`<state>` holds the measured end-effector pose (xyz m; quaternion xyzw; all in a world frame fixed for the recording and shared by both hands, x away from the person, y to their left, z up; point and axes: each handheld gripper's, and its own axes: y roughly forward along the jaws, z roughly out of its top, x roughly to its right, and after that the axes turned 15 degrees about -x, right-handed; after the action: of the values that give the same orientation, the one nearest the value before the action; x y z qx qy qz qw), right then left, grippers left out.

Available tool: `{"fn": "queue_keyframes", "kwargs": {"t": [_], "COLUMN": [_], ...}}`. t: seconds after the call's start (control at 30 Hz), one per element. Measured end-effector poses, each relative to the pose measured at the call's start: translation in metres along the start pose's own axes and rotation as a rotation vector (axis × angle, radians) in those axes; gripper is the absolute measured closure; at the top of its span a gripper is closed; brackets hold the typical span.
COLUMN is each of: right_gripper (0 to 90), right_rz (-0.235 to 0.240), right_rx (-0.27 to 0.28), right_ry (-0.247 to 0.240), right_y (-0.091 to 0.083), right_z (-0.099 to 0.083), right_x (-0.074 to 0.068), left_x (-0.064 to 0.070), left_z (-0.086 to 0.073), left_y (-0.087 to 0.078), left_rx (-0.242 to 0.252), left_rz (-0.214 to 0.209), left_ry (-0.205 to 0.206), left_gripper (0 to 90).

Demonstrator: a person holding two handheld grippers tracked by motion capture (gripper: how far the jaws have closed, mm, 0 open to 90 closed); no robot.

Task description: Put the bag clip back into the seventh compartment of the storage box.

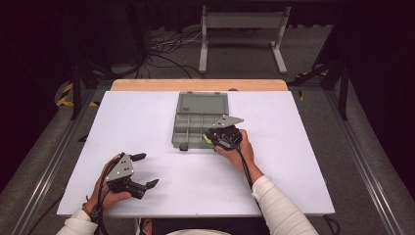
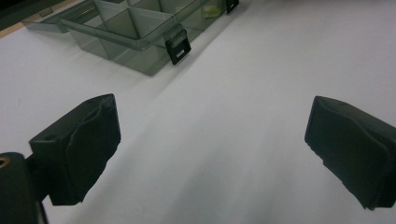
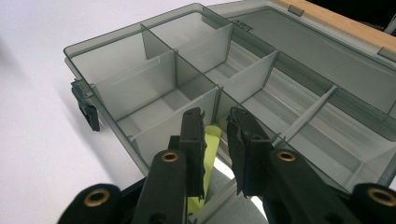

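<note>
White board covers the table (image 1: 147,196), which fills the middle of the high view, with dark floor, cables and a metal frame beyond its far edge.

Nearest, at lower left of the high view, the left claw (image 1: 144,171) lies low over bare table with its jaws spread wide and nothing between them. It looks parked there so as not to crowd the work. In the left gripper view its two black pads (image 2: 79,149) frame blank white surface, and the box (image 2: 135,32) sits far off at upper left, well apart.

Farther in, right of centre, the right claw (image 1: 215,137) reaches over the near right corner of the box (image 1: 195,128). The box is a smoky clear organiser with its lid folded flat behind it, probably left open so the compartments can be reached from above. In the right gripper view the jaws stand nearly pressed together, pinching a yellow-green strip (image 3: 208,154) that runs from bottom centre up between the tips. The strip hangs at the near compartment, just inside the front wall; in the high view a sliver of it (image 1: 207,140) shows just left of the claw. I judge it is being put into or lifted from that compartment. The other compartments (image 3: 140,88), toward the upper left, look empty.
</note>
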<state>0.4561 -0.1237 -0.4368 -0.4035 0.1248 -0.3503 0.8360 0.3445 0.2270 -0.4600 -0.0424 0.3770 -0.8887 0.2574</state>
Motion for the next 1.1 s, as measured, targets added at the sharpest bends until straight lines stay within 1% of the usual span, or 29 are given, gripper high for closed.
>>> {"fn": "queue_keyframes", "kwargs": {"t": [0.2,0.37,0.63,0.67,0.77,0.8,0.97,1.1], "right_gripper": [75.8,75.6,74.3,74.0,73.5,72.9,71.5,70.1], "right_rz": [-0.001,-0.007,-0.004,-0.002,-0.009,-0.005,-0.018,-0.021], "right_rx": [0.005,0.021,0.083,0.090,0.108,0.109,0.123,0.133], "right_ry": [-0.005,-0.009,-0.018,-0.025,-0.048,-0.049,-0.072,-0.079], "right_y": [-0.001,-0.006,-0.021,-0.023,-0.028,-0.029,-0.035,-0.040], "right_z": [0.000,0.000,-0.002,-0.002,-0.004,-0.004,-0.007,-0.008], "right_x": [0.000,0.001,0.005,0.005,0.006,0.006,0.006,0.006], "left_x": [0.000,0.000,-0.001,-0.001,-0.001,-0.002,-0.002,-0.002], "left_z": [0.000,0.000,0.000,0.000,0.000,0.000,0.000,0.000], "left_y": [0.000,-0.001,-0.002,-0.002,-0.002,-0.003,-0.003,-0.003], "left_rx": [-0.004,0.001,0.003,0.005,0.011,0.014,0.011,0.005], "left_rz": [0.004,0.007,0.017,0.019,0.042,0.051,0.060,0.059], "left_ry": [0.004,0.001,-0.011,-0.015,-0.030,-0.037,-0.043,-0.035], "left_gripper": [4.2,4.2,4.8,5.0,5.5,5.5,6.6,6.8]}}
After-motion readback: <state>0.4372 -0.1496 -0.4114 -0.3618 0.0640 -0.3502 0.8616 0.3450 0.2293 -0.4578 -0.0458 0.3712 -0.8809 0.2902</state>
